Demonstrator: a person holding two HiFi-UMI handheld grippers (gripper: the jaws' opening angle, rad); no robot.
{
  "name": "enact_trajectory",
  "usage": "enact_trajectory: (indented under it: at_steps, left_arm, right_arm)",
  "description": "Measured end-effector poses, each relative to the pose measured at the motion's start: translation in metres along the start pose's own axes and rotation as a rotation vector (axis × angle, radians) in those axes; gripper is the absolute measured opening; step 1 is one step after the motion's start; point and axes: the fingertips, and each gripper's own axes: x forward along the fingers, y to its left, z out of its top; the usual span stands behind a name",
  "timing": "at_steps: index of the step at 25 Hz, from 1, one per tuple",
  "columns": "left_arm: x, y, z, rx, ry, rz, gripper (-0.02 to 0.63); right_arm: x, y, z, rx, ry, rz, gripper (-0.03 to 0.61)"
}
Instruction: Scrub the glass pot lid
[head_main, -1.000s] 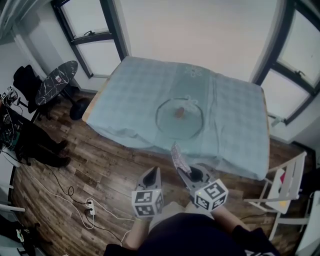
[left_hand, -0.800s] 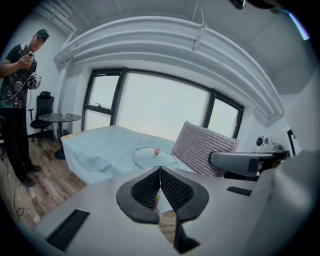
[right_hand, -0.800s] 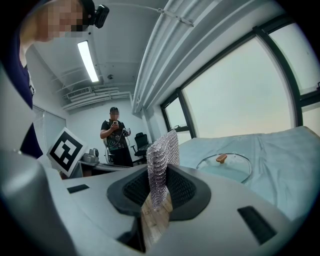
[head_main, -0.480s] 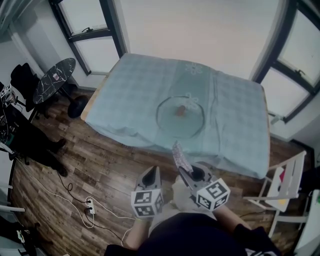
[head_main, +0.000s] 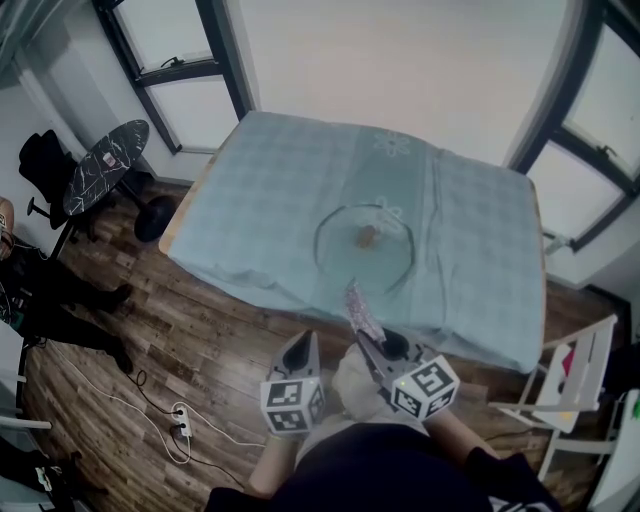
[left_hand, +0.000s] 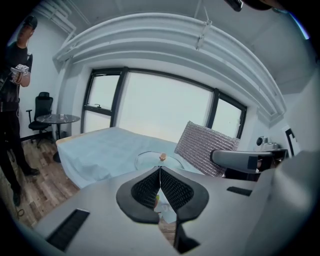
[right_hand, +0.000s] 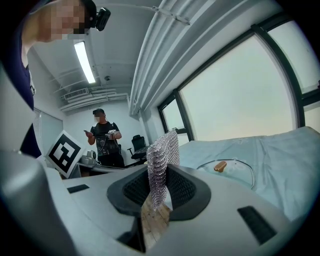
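1. Round clear glass pot lid (head_main: 366, 240) lies flat on the table, knob side up, a little towards the near edge. Its small brown knob (head_main: 367, 236) sits at the centre. Nothing touches it.
2. Lid also shows in the left gripper view (left_hand: 159, 159) and the right gripper view (right_hand: 230, 167), ahead of both sets of jaws and well apart from them.
3. Table is covered with a pale blue checked cloth (head_main: 270, 200) that hangs over the near edge in folds.
4. Silver chain-mail mesh scrubber (head_main: 361, 314) stands upright from the right gripper (head_main: 365, 337), short of the table's near edge.
5. Right gripper view: jaws clamped on the lower part of the scrubber (right_hand: 161, 165), and the mesh rises above the pads. Gripper (right_hand: 159, 180) is aimed towards the lid.
6. Left gripper (head_main: 303, 343) is held beside the right one, over the floor. Its jaws are pressed together with nothing between them (left_hand: 159, 172). The scrubber shows to its right (left_hand: 205, 148).
7. Brown wood-plank floor (head_main: 200, 340) lies below both grippers, with a white power strip (head_main: 180, 410) and trailing cables on it.
8. At the left, a round dark marbled side table (head_main: 105, 165) stands near a black office chair (head_main: 45, 165).
9. White folding chair (head_main: 560, 385) stands at the right, off the table's corner.
10. A person in dark clothes (right_hand: 104, 137) stands in the background, holding something small in both hands.
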Motion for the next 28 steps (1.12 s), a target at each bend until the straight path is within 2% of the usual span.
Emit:
enact_trajectory:
  at_steps: [8,19,28]
  left_arm:
    - [0.051,0.013,0.029,0.005,0.018,-0.022,0.003]
    - [0.118,0.037,0.067,0.008,0.051,-0.030,0.004]
    - [0.166,0.060,0.099,0.026,0.038,-0.036,0.003]
  right_arm:
    - [0.034,-0.044,0.022,0.006,0.005,-0.033,0.083]
    - [0.098,-0.097,0.055,0.006,0.019,-0.032,0.081]
    - [0.144,-0.134,0.071,0.014,0.024,-0.050,0.082]
